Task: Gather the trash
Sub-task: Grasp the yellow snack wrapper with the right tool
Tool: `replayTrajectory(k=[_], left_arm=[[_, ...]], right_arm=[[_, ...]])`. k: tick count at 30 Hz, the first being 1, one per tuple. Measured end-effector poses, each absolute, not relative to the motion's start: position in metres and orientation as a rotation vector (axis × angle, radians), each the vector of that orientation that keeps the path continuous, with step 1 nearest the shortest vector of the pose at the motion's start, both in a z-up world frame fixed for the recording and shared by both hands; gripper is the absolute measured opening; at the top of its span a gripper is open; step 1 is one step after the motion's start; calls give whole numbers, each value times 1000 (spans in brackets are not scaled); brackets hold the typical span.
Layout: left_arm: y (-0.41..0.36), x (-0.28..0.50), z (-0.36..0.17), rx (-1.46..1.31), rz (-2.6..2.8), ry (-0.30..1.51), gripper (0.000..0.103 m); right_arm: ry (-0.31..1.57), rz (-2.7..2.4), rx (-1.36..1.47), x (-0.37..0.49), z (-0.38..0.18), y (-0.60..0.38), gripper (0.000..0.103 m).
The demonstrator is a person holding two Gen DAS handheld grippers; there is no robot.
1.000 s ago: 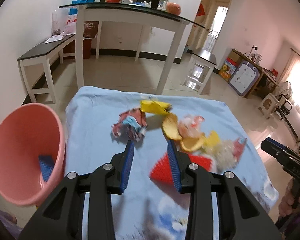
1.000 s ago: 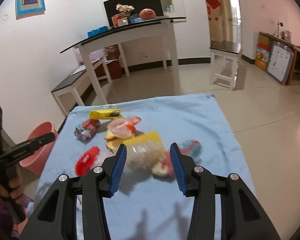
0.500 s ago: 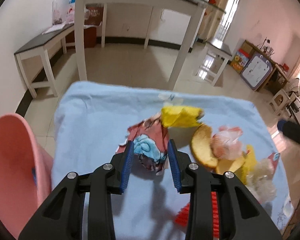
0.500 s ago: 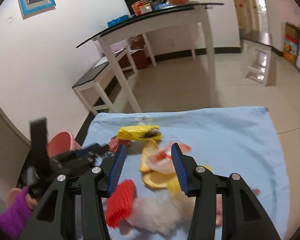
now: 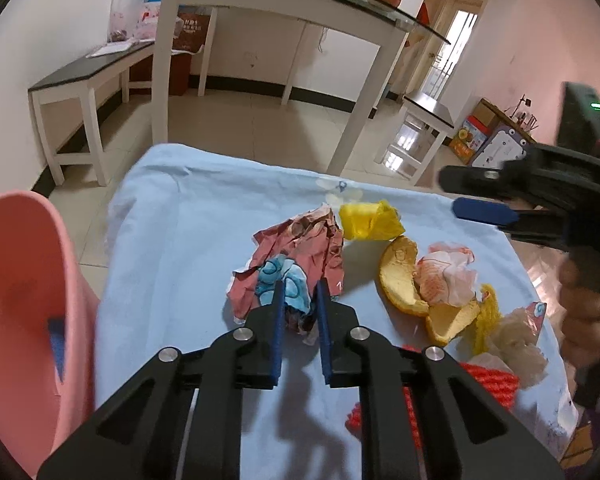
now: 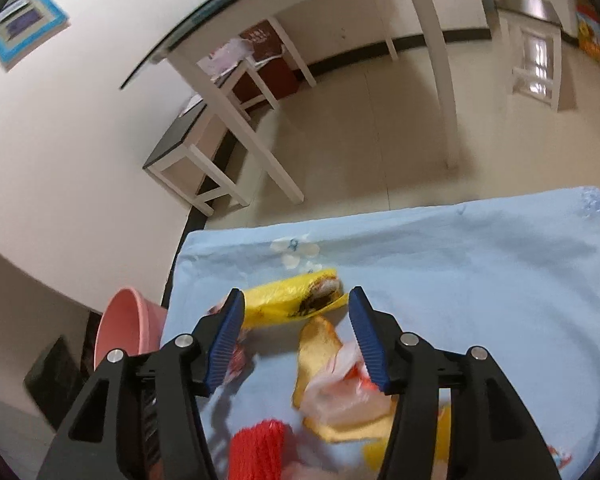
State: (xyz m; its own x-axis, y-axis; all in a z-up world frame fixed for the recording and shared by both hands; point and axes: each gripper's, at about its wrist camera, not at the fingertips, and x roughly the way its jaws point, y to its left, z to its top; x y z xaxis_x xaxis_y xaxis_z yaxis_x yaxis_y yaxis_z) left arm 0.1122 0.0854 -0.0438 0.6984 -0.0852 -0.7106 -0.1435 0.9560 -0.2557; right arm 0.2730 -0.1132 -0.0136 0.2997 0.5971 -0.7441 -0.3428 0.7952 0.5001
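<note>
My left gripper [image 5: 299, 292] is shut on a crumpled red and blue wrapper [image 5: 296, 256] that lies on the blue cloth [image 5: 172, 240]. A yellow wrapper [image 5: 370, 220] lies just beyond it, with orange peel [image 5: 400, 276] and pink tissue [image 5: 448, 276] to the right. My right gripper [image 6: 296, 308] is open, its fingers on either side of the yellow wrapper [image 6: 296, 306], above it. It also shows in the left wrist view [image 5: 484, 210]. A pink bin [image 5: 24, 320] stands left of the table and shows in the right wrist view [image 6: 126, 332] too.
A red mesh net [image 5: 488, 384] and crumpled white plastic [image 5: 516, 336] lie at the cloth's right front. Orange peel [image 6: 320, 344] and the red net [image 6: 260, 448] sit under my right gripper. A white glass-topped table [image 5: 268, 4] and a bench [image 5: 84, 80] stand beyond.
My left gripper closed on the red and blue wrapper. My right gripper moved forward and left across the trash, and now hovers open over the yellow wrapper.
</note>
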Motion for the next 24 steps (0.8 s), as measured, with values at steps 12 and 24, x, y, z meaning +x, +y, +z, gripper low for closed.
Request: replayTrajectory(k=[12, 24], left_arm=[[97, 80, -31, -335, 79, 761, 14], [97, 41, -19, -367, 63, 717, 14]], right_arm=[[1250, 751, 362, 238, -18, -79, 56], [1353, 487, 465, 242, -51, -48, 56]])
